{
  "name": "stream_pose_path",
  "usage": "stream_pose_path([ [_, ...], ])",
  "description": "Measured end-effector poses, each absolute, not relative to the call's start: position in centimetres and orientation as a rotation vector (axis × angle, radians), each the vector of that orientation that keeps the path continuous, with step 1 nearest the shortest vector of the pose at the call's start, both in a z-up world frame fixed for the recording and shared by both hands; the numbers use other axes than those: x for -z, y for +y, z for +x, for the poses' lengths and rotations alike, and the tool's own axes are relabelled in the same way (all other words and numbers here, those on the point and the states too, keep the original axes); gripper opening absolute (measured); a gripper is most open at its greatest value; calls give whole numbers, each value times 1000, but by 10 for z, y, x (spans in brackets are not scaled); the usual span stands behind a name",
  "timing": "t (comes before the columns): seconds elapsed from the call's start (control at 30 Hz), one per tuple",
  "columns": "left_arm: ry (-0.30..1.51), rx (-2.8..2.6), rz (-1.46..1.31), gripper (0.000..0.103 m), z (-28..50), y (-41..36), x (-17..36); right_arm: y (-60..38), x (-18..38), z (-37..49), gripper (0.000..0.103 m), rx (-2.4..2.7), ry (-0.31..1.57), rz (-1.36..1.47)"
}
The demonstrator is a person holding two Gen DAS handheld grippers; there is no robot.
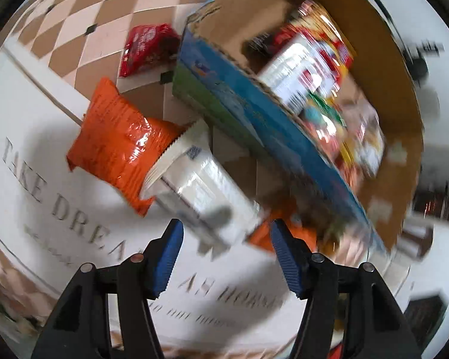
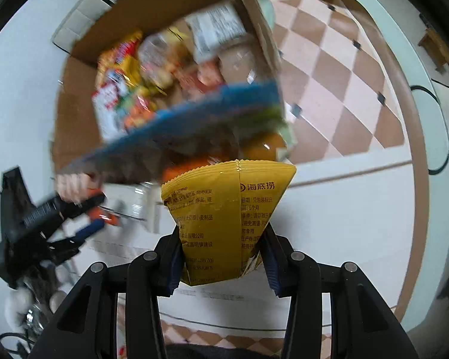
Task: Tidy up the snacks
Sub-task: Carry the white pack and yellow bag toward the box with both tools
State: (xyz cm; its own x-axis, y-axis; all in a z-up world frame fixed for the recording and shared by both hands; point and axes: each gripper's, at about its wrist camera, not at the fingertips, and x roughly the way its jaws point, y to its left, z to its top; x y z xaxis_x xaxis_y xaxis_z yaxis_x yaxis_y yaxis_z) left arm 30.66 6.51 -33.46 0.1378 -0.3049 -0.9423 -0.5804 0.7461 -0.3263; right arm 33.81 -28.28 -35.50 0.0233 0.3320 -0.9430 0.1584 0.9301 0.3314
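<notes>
A: Right gripper [image 2: 221, 257]?
B: Clamped on the yellow packet [image 2: 224, 218], low end between the pads, top flaring toward the cardboard box [image 2: 74, 113].
A: Left gripper [image 1: 226, 257]?
B: Jaws parted, nothing pressed. White packet [image 1: 200, 185] lies just ahead of the tips on the white mat [image 1: 30, 125], blurred.
A: Beyond that?
B: Orange packet [image 1: 113, 143] touching the white one. Then the box, full of snacks. Red packet [image 1: 146, 49] farthest, on the checkered floor [image 1: 74, 21].
</notes>
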Motion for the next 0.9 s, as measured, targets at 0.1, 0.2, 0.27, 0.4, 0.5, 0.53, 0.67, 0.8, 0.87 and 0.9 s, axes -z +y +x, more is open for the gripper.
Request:
stream_pose_path([
  [0.1,1403,-338,-686,59,313,51,342,-280,364,331,48,-115,1572,345],
  [0.2,1425,-414,-612,60,316,39,358,-280,369,324,48,-84,1578,300],
  [0.27,1402,-409,-612,63,312,39,359,-282,369,322,48,-74,1582,286],
  [0.4,1468,-350,-526,63,304,42,357,-285,364,314,48,-81,1577,282],
  [0.5,1513,-334,-446,63,287,54,355,-281,362,313,48,-95,1574,290],
  [0.53,1532,-334,-429,63,280,59,355,-281,361,312,47,-100,1573,298],
  [0.67,1570,-317,-525,61,260,81,347,-277,357,311,47,-120,1564,319],
  [0.8,1542,-338,-849,61,256,96,351,-276,359,310,47,-123,1559,335],
  [0.87,1512,-363,-945,61,261,94,358,-276,360,310,47,-121,1560,332],
  [0.9,1504,-367,-968,61,265,92,361,-276,360,309,47,-118,1558,328],
])
